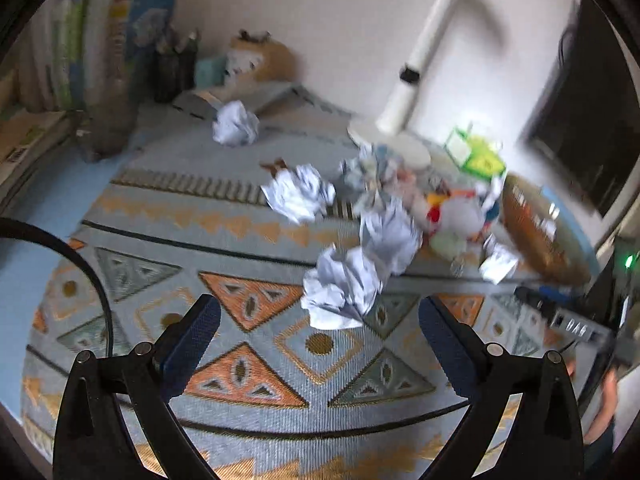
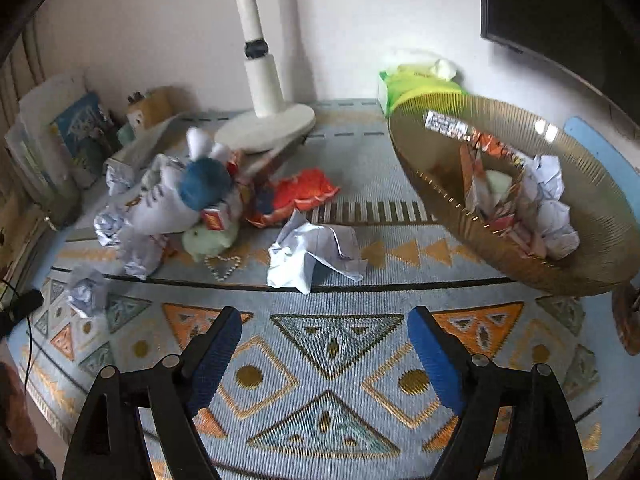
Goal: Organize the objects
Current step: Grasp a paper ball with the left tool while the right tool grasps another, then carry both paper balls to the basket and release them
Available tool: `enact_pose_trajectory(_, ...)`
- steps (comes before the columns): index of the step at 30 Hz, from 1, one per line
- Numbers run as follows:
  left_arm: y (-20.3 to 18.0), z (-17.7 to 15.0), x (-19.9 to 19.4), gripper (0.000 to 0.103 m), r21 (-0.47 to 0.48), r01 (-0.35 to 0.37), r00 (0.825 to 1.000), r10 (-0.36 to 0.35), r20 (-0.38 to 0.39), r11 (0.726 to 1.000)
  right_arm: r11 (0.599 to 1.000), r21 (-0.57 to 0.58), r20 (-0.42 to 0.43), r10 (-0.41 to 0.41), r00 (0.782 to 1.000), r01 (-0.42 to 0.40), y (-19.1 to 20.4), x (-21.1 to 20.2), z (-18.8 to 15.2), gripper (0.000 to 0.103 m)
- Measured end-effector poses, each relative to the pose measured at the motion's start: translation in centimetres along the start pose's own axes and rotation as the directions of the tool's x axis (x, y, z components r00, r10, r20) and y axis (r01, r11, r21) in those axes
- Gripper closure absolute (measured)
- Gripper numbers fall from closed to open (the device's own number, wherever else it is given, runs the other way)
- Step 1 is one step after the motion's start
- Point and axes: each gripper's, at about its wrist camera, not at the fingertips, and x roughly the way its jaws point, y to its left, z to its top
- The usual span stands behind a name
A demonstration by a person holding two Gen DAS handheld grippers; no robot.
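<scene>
Several crumpled white paper balls lie on the patterned mat. In the left wrist view the nearest ball [image 1: 344,292] lies just ahead of my open, empty left gripper [image 1: 320,316]; others [image 1: 300,194] [image 1: 235,123] lie farther back. In the right wrist view a crumpled paper [image 2: 312,252] lies ahead of my open, empty right gripper [image 2: 324,324]. A gold woven basket [image 2: 592,248] at the right holds paper balls and wrappers. A pile of plush toys [image 2: 188,196], an orange wrapper [image 2: 304,190] and foil scraps lies left of the paper.
A white lamp stand [image 2: 266,126] stands at the back on the mat. A green tissue pack [image 2: 416,84] sits behind the basket. Books and a pen holder [image 1: 172,68] line the left wall. A dark screen [image 1: 580,128] is at the right.
</scene>
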Motion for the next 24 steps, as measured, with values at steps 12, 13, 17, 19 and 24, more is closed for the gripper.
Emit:
enact_pose_trajectory(12,-1.9,0.3,5.0,0.039,0.072,-0.109,0.992,0.113,-0.052,0.991,1.000,0.012,-0.037,0.001,0.999,-0.001,0.0,3.0,3.9,0.019)
enact_pose_trajectory(13,-1.9,0.3,5.1,0.046,0.069,-0.102,0.993,0.106,-0.051,0.992,1.000,0.010,-0.046,0.004,0.999,-0.004,0.1,3.6,3.9,0.019)
enact_pose_trajectory(17,-1.9,0.0,4.9,0.056,0.064,-0.095,0.994,0.097,-0.039,0.993,1.000,-0.002,-0.044,0.015,0.999,-0.015,0.4,5.0,3.6,0.019)
enact_pose_trajectory(19,-1.9,-0.1,4.8,0.057,0.066,-0.095,0.995,0.098,-0.034,0.993,1.000,-0.014,-0.024,0.015,1.000,-0.015,0.6,4.7,3.6,0.037)
enact_pose_trajectory(24,-1.8,-0.1,4.7,0.057,0.073,-0.082,0.996,0.084,-0.029,0.994,0.999,-0.021,-0.002,0.042,0.999,-0.042,0.6,4.0,3.3,0.049)
